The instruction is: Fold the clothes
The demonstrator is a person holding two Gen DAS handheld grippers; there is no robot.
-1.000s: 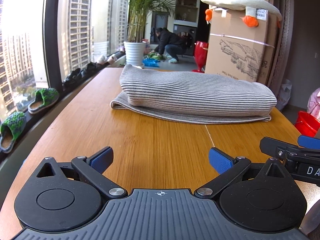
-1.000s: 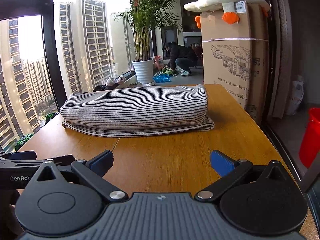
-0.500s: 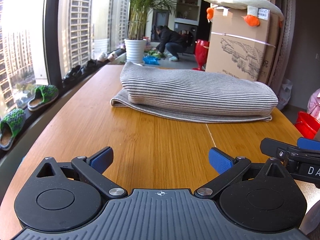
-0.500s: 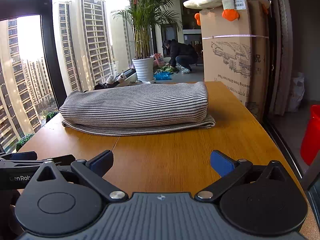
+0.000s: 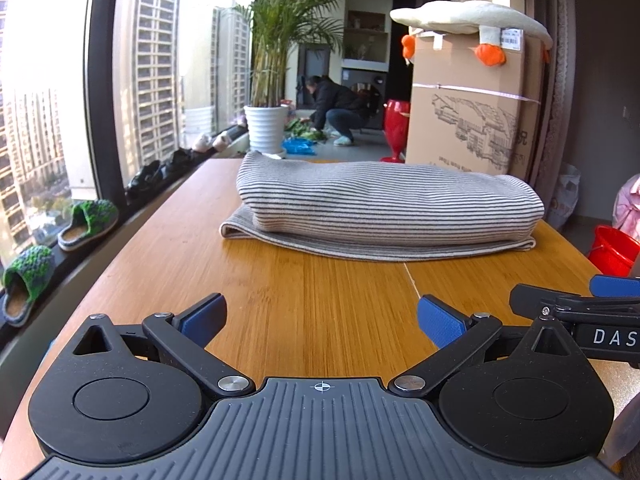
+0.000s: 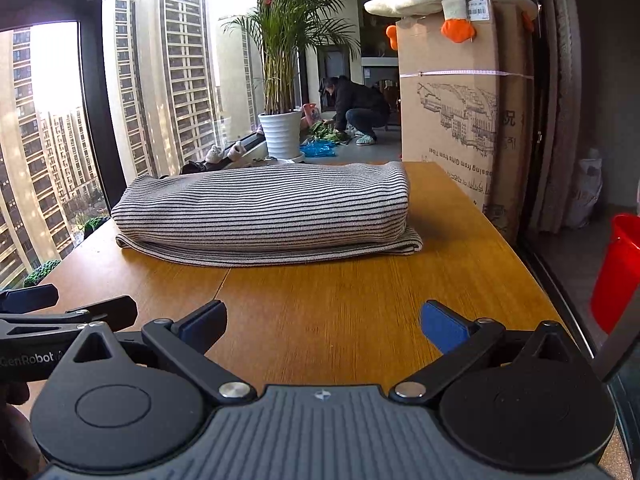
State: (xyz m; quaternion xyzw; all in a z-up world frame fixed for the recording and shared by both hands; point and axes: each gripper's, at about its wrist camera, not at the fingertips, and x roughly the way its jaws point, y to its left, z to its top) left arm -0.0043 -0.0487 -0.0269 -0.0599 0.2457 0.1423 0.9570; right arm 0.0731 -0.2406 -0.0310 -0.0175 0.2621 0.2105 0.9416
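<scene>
A grey striped garment [image 5: 384, 208] lies folded in a thick stack on the wooden table [image 5: 304, 312], toward its far end; it also shows in the right wrist view [image 6: 268, 212]. My left gripper [image 5: 320, 320] is open and empty, low over the near part of the table, well short of the garment. My right gripper [image 6: 324, 322] is open and empty, beside the left one and at the same distance from the garment. Each gripper shows at the edge of the other's view.
A large cardboard box [image 5: 468, 108] with a plush toy [image 5: 468, 20] on top stands past the table's far right corner. A potted palm [image 5: 266, 128] stands by the window. Slippers [image 5: 90, 220] line the left sill. A red bucket [image 5: 614, 248] is at the right.
Both views have shifted slightly; the garment appears a little lower and nearer in the frames. Both grippers stay open and empty.
</scene>
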